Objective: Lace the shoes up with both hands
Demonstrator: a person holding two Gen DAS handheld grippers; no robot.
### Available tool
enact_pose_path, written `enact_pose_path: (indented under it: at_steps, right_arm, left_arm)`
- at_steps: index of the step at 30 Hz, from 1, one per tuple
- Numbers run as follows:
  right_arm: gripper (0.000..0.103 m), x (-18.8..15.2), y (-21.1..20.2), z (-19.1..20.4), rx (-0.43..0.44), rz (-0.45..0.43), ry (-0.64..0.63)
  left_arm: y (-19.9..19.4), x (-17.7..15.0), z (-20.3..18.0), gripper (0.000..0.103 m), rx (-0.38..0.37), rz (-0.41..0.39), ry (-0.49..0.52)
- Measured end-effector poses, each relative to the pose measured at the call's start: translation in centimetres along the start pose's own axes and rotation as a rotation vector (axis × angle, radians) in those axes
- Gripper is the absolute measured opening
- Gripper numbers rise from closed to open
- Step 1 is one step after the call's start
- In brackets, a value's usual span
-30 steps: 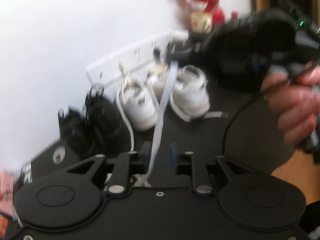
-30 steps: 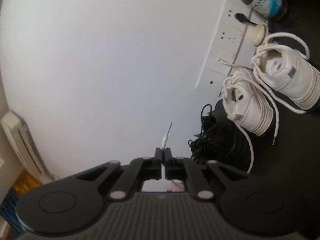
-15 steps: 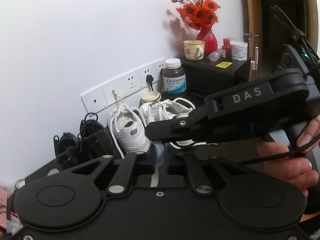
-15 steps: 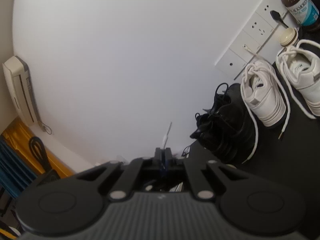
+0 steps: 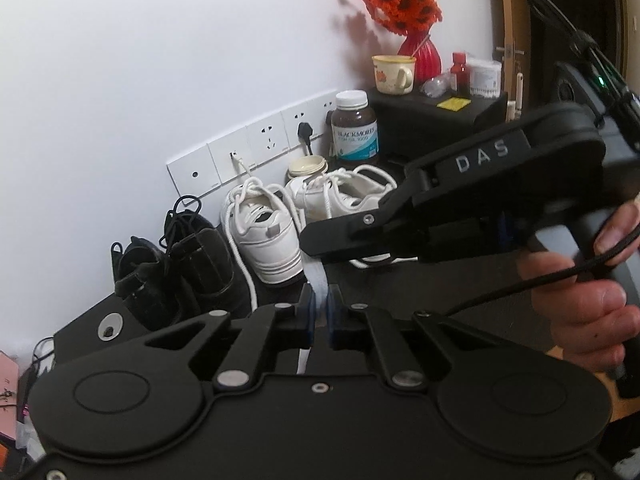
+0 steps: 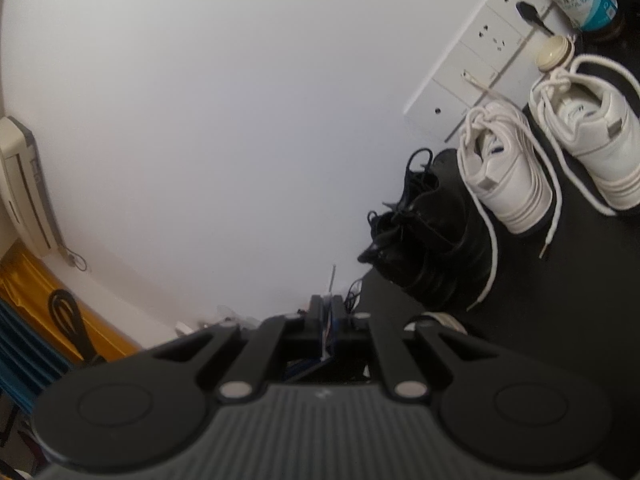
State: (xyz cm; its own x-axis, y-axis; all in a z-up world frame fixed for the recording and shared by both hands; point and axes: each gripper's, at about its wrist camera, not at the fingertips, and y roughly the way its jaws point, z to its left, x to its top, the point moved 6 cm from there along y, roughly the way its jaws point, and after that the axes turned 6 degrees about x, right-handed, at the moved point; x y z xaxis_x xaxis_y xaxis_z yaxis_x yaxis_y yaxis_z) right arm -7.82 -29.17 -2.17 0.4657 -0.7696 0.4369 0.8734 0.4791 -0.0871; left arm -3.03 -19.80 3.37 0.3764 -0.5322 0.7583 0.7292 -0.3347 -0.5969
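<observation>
The left gripper [image 5: 319, 305] pinched a flat white lace [image 5: 316, 276] between its nearly closed pads, angled down toward the desk [image 5: 400, 300]. At its two o'clock, a hand [image 5: 592, 292] held the right gripper [image 6: 328, 312] almost level, clamped on the lace's thin tip [image 6: 333, 276]. White sneakers [image 5: 266, 236] and black shoes [image 5: 176, 268] stood at eleven o'clock along the wall.
</observation>
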Motion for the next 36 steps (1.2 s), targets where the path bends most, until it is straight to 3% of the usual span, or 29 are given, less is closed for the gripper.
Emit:
enact_pose_path:
  at_steps: [7,9,12,15,16,17,22,25,28,36]
  right_arm:
    - [0.016,-0.5,0.6,0.1,0.001,0.019,-0.004]
    - [0.004,-0.4,0.7,0.3,0.002,0.014,-0.020]
    - [0.004,-0.3,0.6,0.0,-0.006,0.002,-0.009]
    - [0.004,0.1,0.3,-0.1,-0.037,-0.026,-0.034]
    - [0.004,0.3,0.1,-0.1,-0.050,-0.039,-0.048]
    - [0.004,0.7,-0.1,-0.1,-0.057,-0.053,-0.061]
    - [0.004,3.1,-1.1,0.0,-0.073,-0.115,-0.118]
    - [0.004,3.4,0.1,-0.1,-0.083,-0.073,-0.165]
    - [0.004,2.5,2.9,-0.3,-0.072,0.026,-0.192]
    - [0.004,-1.5,15.3,-1.5,-0.091,0.326,-0.259]
  left_arm:
    - [0.0,-0.7,-0.4,0.006,0.005,0.017,0.028]
    - [0.0,-0.8,-0.1,0.006,0.008,0.023,0.015]
    - [0.1,-1.0,0.2,0.007,0.016,0.032,-0.001]
    - [0.2,-1.3,0.8,0.022,0.046,0.045,-0.017]
    - [0.0,-1.3,1.2,0.040,0.055,0.043,-0.027]
    - [-0.2,-1.4,1.6,0.050,0.065,0.042,-0.037]
    - [-0.7,-3.4,4.8,0.050,0.114,0.138,-0.134]
    - [-0.8,-5.6,5.9,0.049,0.156,0.210,-0.160]
    - [-1.1,-7.1,6.2,0.049,0.169,0.256,-0.173]
    - [-0.3,-9.1,6.2,0.046,0.169,0.303,-0.209]
